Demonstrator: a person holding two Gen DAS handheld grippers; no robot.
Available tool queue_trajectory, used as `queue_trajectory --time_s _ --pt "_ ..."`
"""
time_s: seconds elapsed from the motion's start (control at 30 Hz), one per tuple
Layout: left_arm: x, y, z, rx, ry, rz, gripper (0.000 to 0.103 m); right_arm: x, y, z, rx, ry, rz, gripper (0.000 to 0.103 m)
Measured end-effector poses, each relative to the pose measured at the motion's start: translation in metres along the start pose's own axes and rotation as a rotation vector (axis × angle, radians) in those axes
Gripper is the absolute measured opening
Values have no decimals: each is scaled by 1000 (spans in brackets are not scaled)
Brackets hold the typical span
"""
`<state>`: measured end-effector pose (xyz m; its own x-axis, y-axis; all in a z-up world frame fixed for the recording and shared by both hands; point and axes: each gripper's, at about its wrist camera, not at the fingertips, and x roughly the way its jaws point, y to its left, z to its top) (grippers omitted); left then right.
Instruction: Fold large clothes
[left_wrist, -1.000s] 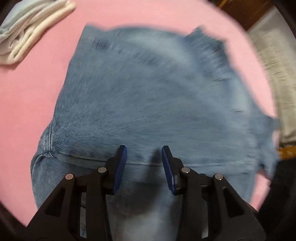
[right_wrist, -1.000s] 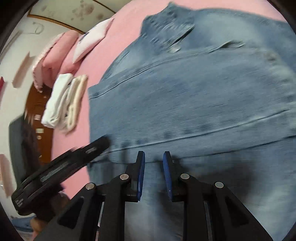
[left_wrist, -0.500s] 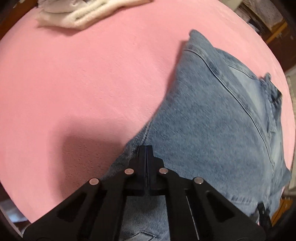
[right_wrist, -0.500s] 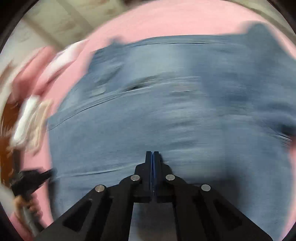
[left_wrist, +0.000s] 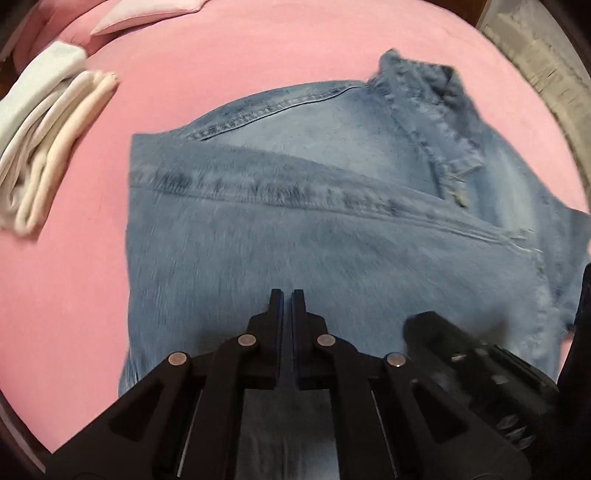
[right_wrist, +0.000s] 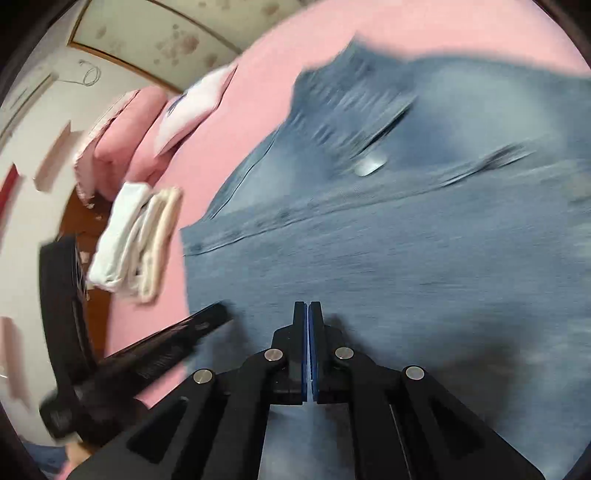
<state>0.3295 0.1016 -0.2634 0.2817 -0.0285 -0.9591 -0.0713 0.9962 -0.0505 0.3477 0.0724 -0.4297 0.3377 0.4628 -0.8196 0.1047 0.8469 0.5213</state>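
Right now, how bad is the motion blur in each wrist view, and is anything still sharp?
Left wrist: mild smear on the jeans, worst at the right edge; seam stitching and folded towels readable; left gripper crisp. Right wrist: heavy streaking across the denim and pillows; only the right gripper sharp. Both show fisheye bending.

bed (left_wrist: 295, 48): pink sheet | on it: jeans (left_wrist: 332, 221); folded white clothes (left_wrist: 44, 136); pillows (right_wrist: 125, 125)
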Motion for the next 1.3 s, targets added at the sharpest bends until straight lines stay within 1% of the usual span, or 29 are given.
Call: queue_trajectory --time_s 0.03,0.1,0.13,0.17,0.2,0.23,0.3,0.33,0.4,0.47,0.5,0.53,0.6,0.67,0.7,0.73,0.77,0.83,0.87,0.9,0.93,0.97,1.03,1.07,1.1,1.13,1.17,1.2,1.3 --pt "8 11 5 -27 12 -1 1 8 0 6 -19 -2 -31 1" --pt "22 28 13 -77 22 -31 1 13 -6 21 -42 -44 -35 1" --pt "26 37 17 -80 13 -40 1 11 -11 29 -53 -64 -34 1" --pt "31 37 21 -70 0 -30 1 4 -18 34 -65 -84 -29 0" --pt "29 44 22 -51 -22 13 1 -2 -26 39 -69 -117 -38 0" --pt "29 51 22 -40 -35 41 1 -10 -38 46 -64 -165 -84 0" --pt "36 64 26 -45 -49 49 1 -27 -69 61 -22 -245 -188 0" --pt "43 75 29 -59 -55 47 1 -38 -87 66 16 -275 -236 0" --pt "49 96 33 -100 -57 6 1 -61 -117 73 84 -334 -337 0" --pt "51 104 33 -108 -70 10 1 -73 -139 82 104 -311 -242 0" --pt "52 106 34 -98 -81 29 1 -75 -140 84 85 -307 -248 0" --pt "55 105 36 -89 -83 47 1 -75 -133 86 37 -304 -294 0" --pt "60 101 36 -63 -70 88 1 -68 -114 85 -61 -307 -427 0" --pt "55 92 34 -5 -74 142 1 -65 -98 81 -70 -322 -527 0" --pt "53 86 34 27 -81 164 1 -65 -90 80 -59 -325 -552 0" --pt "50 84 32 38 -87 166 1 -69 -80 77 -47 -336 -545 0" --pt "45 82 29 39 -93 150 1 -75 -68 69 -42 -360 -509 0" --pt "23 88 10 6 -106 87 1 -92 -46 48 -49 -404 -472 5" --pt "15 91 0 -5 -109 73 2 -98 -35 37 -64 -415 -471 12" --pt "7 94 -12 -12 -106 64 2 -97 -19 28 -80 -417 -472 23" --pt "7 89 -17 -9 -96 62 3 -101 -8 15 -100 -409 -470 29" --pt "2 89 -30 -2 -82 62 5 -105 2 1 -115 -399 -466 36" --pt "-13 94 -65 15 -33 66 12 -102 18 -30 -119 -377 -472 36" --pt "-17 94 -80 19 -7 66 21 -94 24 -43 -106 -353 -473 37" --pt "-23 94 -99 25 21 57 32 -94 26 -59 -76 -319 -460 37" --pt "-18 84 -109 30 42 44 38 -92 28 -73 -38 -288 -436 37" --pt "-27 81 -125 36 57 32 50 -94 28 -87 2 -263 -414 38" --pt "-34 80 -140 43 72 22 56 -94 25 -101 29 -244 -406 40" --pt "-44 72 -183 76 136 8 56 -97 21 -142 116 -190 -420 48"
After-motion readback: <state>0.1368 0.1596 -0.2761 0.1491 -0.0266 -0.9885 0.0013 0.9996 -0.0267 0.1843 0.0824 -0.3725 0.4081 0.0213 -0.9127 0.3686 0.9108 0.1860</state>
